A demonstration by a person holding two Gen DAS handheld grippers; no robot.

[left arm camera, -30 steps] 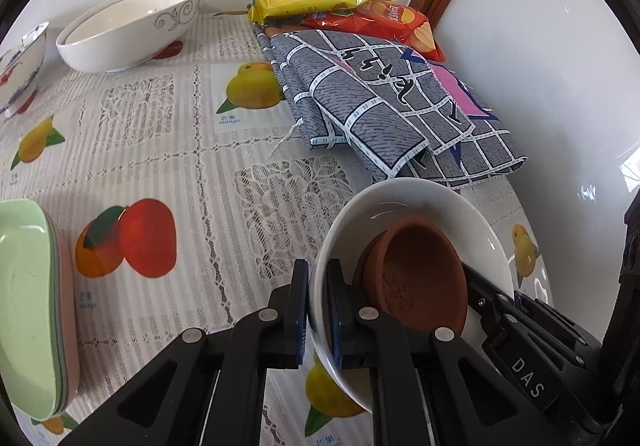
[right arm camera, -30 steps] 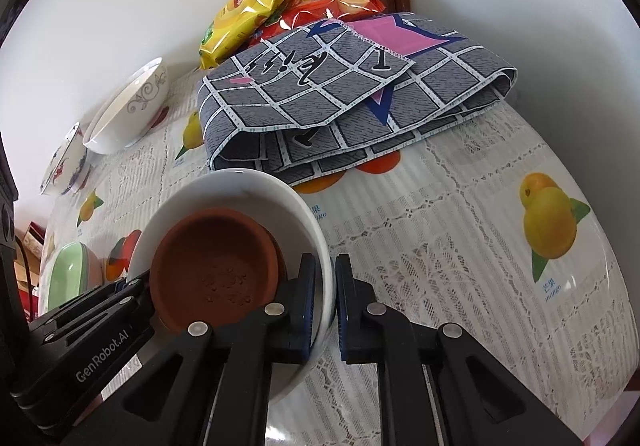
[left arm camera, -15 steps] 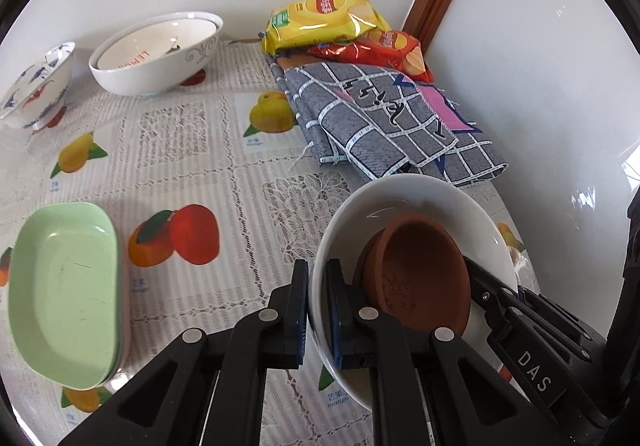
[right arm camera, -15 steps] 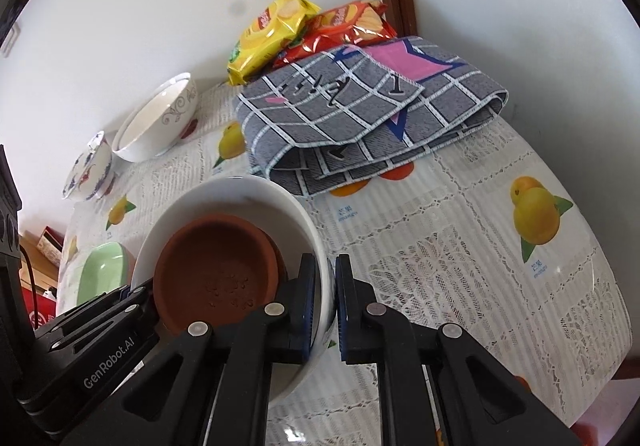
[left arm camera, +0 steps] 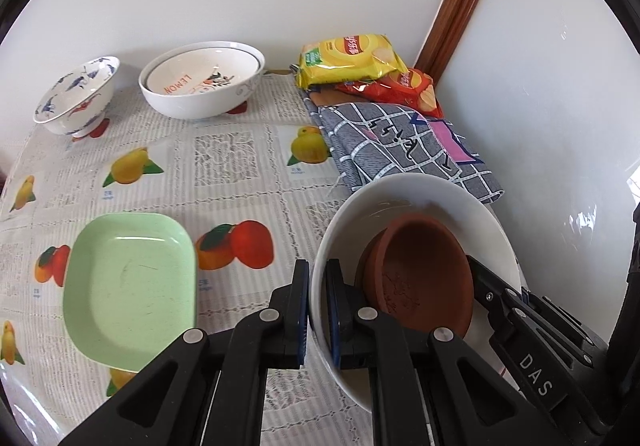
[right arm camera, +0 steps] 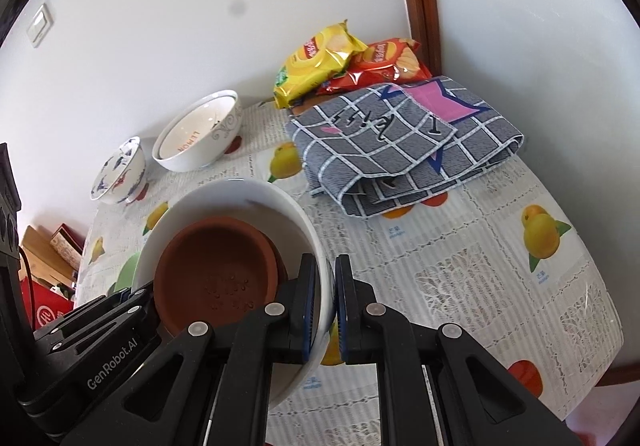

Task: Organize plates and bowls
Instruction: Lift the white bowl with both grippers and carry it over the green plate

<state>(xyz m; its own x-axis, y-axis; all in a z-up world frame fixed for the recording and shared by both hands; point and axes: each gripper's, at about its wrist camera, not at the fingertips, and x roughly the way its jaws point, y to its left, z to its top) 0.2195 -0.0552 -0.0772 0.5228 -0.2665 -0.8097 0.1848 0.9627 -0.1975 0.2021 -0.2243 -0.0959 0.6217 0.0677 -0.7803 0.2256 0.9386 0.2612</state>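
I have the white bowl (left arm camera: 416, 201) pinched from both sides: my left gripper (left arm camera: 318, 306) is clamped on its left rim, one pad inside the wall and one outside, and my right gripper (right arm camera: 325, 300) is clamped on the opposite rim the same way. The bowl hangs clear above the table (left arm camera: 240, 181), tipped a little, with the brown dish (left arm camera: 420, 270) lying inside it against the wall (slid toward the low side). Below and left sits the green tray (left arm camera: 128, 286) on the fruit-print cloth. Just beyond the bowl lies the folded grey cloth (right arm camera: 400, 149), and past that the two chip bags, yellow (left arm camera: 348, 59) over red (left arm camera: 400, 89), in the corner. Along the far wall stand the big bowl (left arm camera: 202, 85), a lemon-print bowl nested inside it, and beside it the small blue-patterned bowl (left arm camera: 76, 95).
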